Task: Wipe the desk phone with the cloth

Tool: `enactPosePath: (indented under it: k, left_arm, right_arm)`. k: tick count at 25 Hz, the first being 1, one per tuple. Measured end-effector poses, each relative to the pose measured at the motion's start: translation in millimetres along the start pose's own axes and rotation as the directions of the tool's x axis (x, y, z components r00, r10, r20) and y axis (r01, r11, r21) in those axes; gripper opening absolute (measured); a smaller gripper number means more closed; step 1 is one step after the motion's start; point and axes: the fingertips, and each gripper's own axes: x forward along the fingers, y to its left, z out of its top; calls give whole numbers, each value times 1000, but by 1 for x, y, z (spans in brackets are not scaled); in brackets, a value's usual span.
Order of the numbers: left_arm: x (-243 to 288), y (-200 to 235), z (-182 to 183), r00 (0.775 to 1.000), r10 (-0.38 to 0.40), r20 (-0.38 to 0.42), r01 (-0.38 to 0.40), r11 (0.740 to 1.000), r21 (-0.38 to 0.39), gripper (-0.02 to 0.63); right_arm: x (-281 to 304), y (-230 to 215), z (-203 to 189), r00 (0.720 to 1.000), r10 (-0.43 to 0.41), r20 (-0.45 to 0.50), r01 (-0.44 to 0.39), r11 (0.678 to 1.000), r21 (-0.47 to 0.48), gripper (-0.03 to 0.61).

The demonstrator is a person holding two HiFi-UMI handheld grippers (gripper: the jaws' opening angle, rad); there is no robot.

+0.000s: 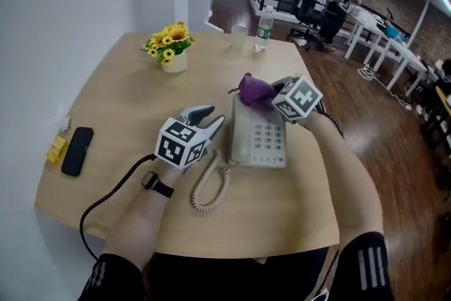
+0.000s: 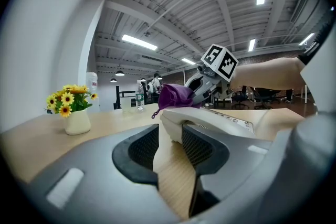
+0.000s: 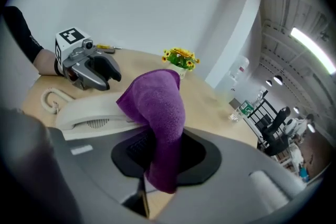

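Right now my right gripper [image 1: 276, 89] is clamped on the purple cloth [image 1: 254, 89]. The cloth presses against the far end of the desk phone [image 1: 261, 141], which sits on the wooden table [image 1: 120, 109]. My left gripper [image 1: 213, 120] has its jaws narrowly apart and empty, tips just beside the handset [image 2: 210, 123].

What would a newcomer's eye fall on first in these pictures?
The purple cloth, pinched in the right gripper, rests on the far end of the phone in the middle of the table. The left gripper sits open at the phone's left side, and a pot of yellow flowers stands toward the far left corner.
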Motion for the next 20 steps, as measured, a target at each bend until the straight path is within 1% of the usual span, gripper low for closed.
enactPosePath:
  k: [6,9,10,12,14,15,16,20]
  left_arm:
    - [0,1,1,1000,1,1,-1,1000,-4,129]
    - [0,1,1,1000,0,1,0,1000,-6,129]
    - [0,1,1,1000,0,2,0,1000,-5,129]
    - [1,1,0,1000,-1,1,1,1000,-3,129]
    - [1,1,1,1000,0,2,0,1000,-2,129]
    - [1,1,1,1000,1,2,-1,1000,-2,129]
    - [0,1,1,1000,1,2,-1,1000,-3,129]
    - [0,1,1,1000,1,2,-1,1000,-3,129]
  right_arm:
    - [-27,-27,-47,990,-74,-120,76,997,11,98]
    - [-40,-43,-82,969,-135,-206,142,990,18,98]
    - [-43,-48,-90,965,-151,-213,161,987,29,98]
    - [-50,-55,-92,973,-158,-166,176,980,94,98]
    - [-54,-57,-82,986,-147,-83,160,971,177,98]
    - [-54,-55,-77,989,-139,-54,147,968,203,98]
    - [-52,-52,-74,991,-129,-42,135,968,212,98]
    - [-36,-30,-74,993,-99,-66,110,978,179,95]
